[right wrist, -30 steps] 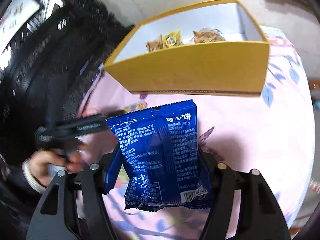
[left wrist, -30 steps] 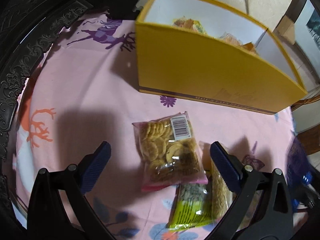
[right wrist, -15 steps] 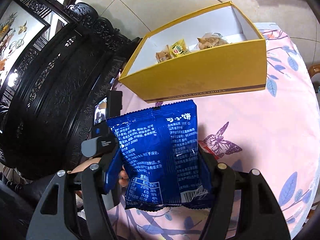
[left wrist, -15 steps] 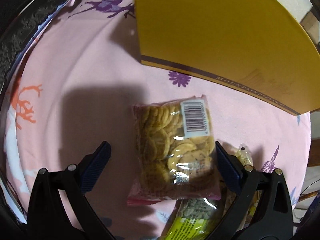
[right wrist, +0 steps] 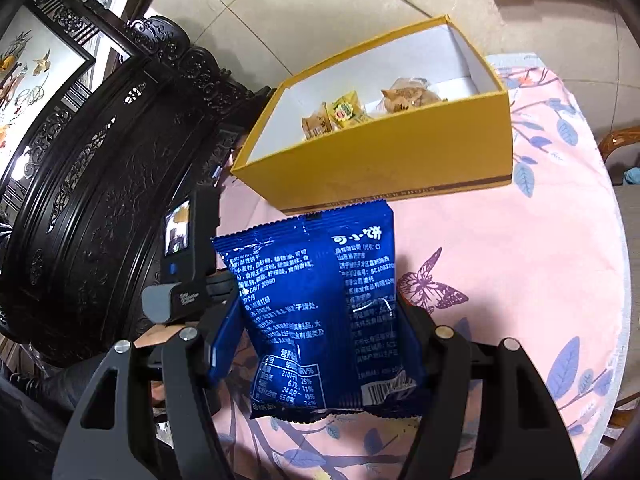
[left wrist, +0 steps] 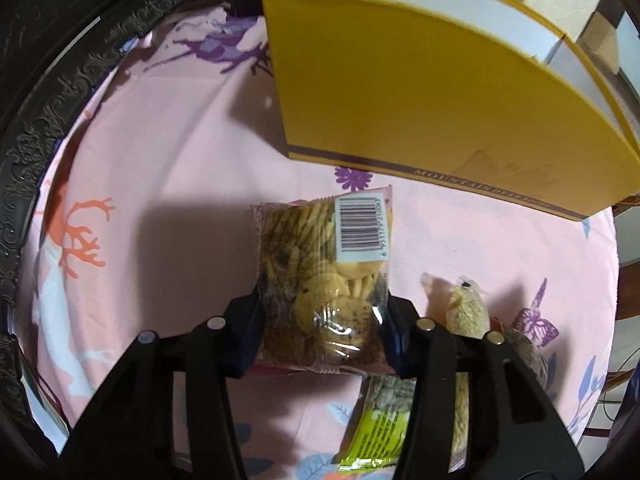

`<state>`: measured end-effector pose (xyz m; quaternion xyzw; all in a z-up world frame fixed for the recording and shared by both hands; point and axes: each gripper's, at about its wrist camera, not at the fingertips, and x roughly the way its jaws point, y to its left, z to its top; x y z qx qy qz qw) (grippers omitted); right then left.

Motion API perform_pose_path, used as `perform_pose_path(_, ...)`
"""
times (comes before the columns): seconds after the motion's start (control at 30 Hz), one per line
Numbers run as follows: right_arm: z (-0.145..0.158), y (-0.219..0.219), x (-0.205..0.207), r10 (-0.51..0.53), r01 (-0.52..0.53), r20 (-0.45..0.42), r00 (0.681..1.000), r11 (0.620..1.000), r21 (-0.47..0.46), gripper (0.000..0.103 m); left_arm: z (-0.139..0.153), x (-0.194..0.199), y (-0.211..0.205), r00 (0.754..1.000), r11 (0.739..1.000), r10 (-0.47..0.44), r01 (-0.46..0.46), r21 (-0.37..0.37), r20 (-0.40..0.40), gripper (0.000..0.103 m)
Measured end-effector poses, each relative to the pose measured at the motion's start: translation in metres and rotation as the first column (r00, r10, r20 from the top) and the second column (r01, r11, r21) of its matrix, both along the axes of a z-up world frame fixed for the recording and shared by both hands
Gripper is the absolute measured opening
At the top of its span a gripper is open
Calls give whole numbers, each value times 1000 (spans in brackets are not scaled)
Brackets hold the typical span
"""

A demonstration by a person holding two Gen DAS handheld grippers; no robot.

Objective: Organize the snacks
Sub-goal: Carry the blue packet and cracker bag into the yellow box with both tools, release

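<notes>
My left gripper [left wrist: 320, 338] is shut on a clear bag of round crackers [left wrist: 324, 276] with a barcode label, held just above the pink tablecloth in front of the yellow box [left wrist: 420, 92]. My right gripper [right wrist: 320, 344] is shut on a blue snack packet [right wrist: 316, 304] and holds it up in front of the same yellow box [right wrist: 400, 160], which is open and holds several small snacks [right wrist: 348, 112]. The left gripper body [right wrist: 188, 264] shows at the left of the right wrist view.
A green-labelled packet [left wrist: 380, 424] and a clear packet of crumbly snacks [left wrist: 466, 312] lie on the cloth at my left gripper's right. Dark carved wooden furniture [right wrist: 100, 168] stands along the table's left. The pink floral tablecloth [right wrist: 520, 260] spreads to the right.
My left gripper has closed on the cracker bag and lifted it slightly. My right gripper has risen with the blue packet, so more of the box's inside shows.
</notes>
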<state>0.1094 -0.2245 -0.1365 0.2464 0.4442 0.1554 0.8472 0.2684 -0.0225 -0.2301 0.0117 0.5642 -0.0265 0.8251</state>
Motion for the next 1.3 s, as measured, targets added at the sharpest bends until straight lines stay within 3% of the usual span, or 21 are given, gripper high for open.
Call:
perform_pose_path(0.2, 15, 0, -8, -9, 9, 34, 999, 1000, -16, 67, 40, -28, 20, 997, 999, 1, 3, -53, 75, 49)
perform_pose_path(0.4, 46, -8, 8, -21, 27, 120, 993, 998, -51, 67, 115, -42, 26, 965, 995, -19, 43, -87, 263, 49)
perform_pose_path(0.6, 96, -27, 46, -59, 84, 266, 962, 993, -84, 67, 191, -10, 12, 889, 985, -54, 122, -122, 454, 50)
perform_pose_path(0.7, 114, -34, 68, -82, 126, 329, 941, 985, -116, 67, 215, 13, -4, 866, 976, -84, 171, -135, 492, 50)
perform_pose_path(0.8, 123, -41, 94, -111, 171, 366, 924, 976, -135, 67, 230, 33, -26, 835, 975, -122, 202, -92, 536, 50)
perform_pose_path(0.97, 129, -48, 134, -133, 209, 386, 913, 964, -163, 67, 237, 69, -53, 828, 974, -144, 214, -69, 542, 51)
perform_pose_path(1.0, 129, -48, 142, -137, 218, 385, 913, 960, -176, 69, 238, 77, -57, 828, 974, -150, 216, -61, 540, 53)
perform_pose_path(1.07, 132, -47, 152, -167, 262, 374, 912, 940, -219, 76, 239, 85, -61, 828, 980, -155, 197, -22, 539, 91)
perform_pose_path(1.1, 133, -47, 151, -187, 285, 375, 908, 932, -224, 81, 242, 81, -61, 819, 987, -136, 163, 2, 557, 97)
perform_pose_path(1.13, 135, -49, 149, -203, 300, 377, 904, 929, -217, 93, 248, 73, -58, 794, 990, -119, 139, 14, 596, 100)
perform_pose_path(1.2, 137, -51, 139, -222, 314, 392, 893, 931, -188, 100, 252, 61, -54, 766, 988, -132, 156, 17, 629, 101)
perform_pose_path(1.3, 129, -52, 124, -211, 288, 357, 910, 941, -178, 100, 245, 45, -44, 784, 986, -145, 165, 22, 604, 101)
